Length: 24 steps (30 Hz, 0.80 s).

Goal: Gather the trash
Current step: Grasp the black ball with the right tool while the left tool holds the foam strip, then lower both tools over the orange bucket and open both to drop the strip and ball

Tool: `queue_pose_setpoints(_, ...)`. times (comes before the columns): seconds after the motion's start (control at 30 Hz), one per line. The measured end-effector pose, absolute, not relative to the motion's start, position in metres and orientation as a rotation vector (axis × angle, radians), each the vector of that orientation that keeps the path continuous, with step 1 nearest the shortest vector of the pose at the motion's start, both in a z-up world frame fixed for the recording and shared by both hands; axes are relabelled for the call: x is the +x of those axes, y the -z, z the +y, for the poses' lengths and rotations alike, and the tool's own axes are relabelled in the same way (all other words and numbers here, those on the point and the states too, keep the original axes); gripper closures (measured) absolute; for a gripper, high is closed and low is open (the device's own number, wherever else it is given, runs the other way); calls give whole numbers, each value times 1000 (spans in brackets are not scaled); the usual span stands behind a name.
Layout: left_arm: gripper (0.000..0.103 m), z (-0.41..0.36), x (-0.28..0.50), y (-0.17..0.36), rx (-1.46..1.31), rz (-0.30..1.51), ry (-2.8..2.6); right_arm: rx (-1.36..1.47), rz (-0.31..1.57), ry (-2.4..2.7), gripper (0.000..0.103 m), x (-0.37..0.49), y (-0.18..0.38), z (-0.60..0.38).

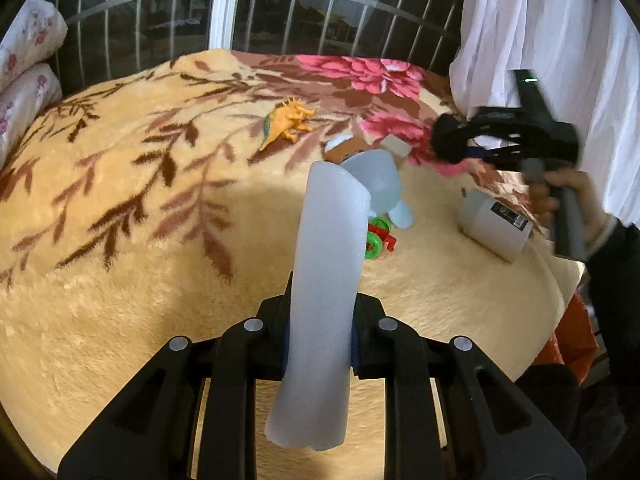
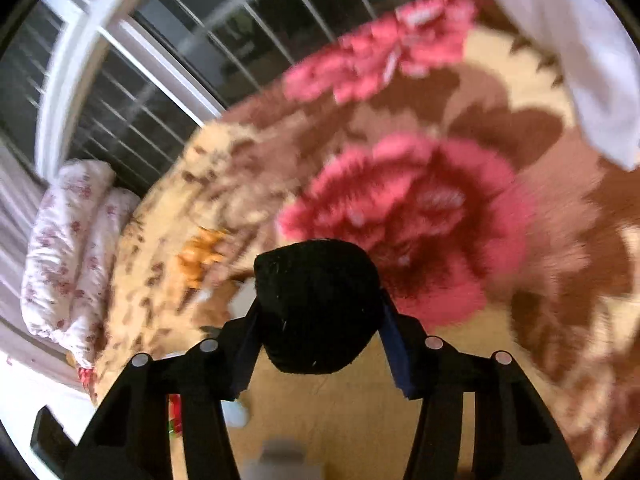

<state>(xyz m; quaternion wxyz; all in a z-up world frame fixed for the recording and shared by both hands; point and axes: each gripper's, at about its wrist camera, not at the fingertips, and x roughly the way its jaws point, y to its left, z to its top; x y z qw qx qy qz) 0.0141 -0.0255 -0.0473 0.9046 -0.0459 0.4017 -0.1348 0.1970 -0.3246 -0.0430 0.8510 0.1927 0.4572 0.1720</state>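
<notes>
My left gripper [image 1: 320,316] is shut on a white foam tube [image 1: 332,240] that stands upright between its fingers over the plush floral blanket [image 1: 140,240]. Far to the right, a person's hand [image 1: 560,196] holds my right gripper [image 1: 456,142] above the blanket. A black fuzzy ball [image 1: 448,148] sits at its tip. In the blurred right wrist view, that black ball [image 2: 316,300] fills the gap of the right gripper [image 2: 320,320], and both blue pads [image 2: 248,344] press its sides.
On the blanket lie an orange dinosaur toy [image 1: 288,120], a pale blue plastic goblet [image 1: 380,184], a green and red toy [image 1: 378,240], a grey can [image 1: 492,224] and a small white block [image 1: 398,146]. Folded bedding [image 1: 28,60] lies left, a white curtain [image 1: 560,40] hangs right, and a barred window stands behind.
</notes>
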Motion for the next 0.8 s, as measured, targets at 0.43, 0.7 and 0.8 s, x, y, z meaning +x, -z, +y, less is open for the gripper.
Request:
queue_pose_setpoints(0.43, 83, -36, -16, 53, -123, 849, 270, 338, 661, -451, 49, -41, 3, -346)
queue_pose_setpoints(0.7, 83, -47, -62, 40, -93, 830, 289, 347, 673, -470, 49, -128, 41, -336)
queue_pose_setpoints(0.8, 83, -48, -81, 39, -97, 823, 300, 339, 716, -482, 49, -139, 55, -327)
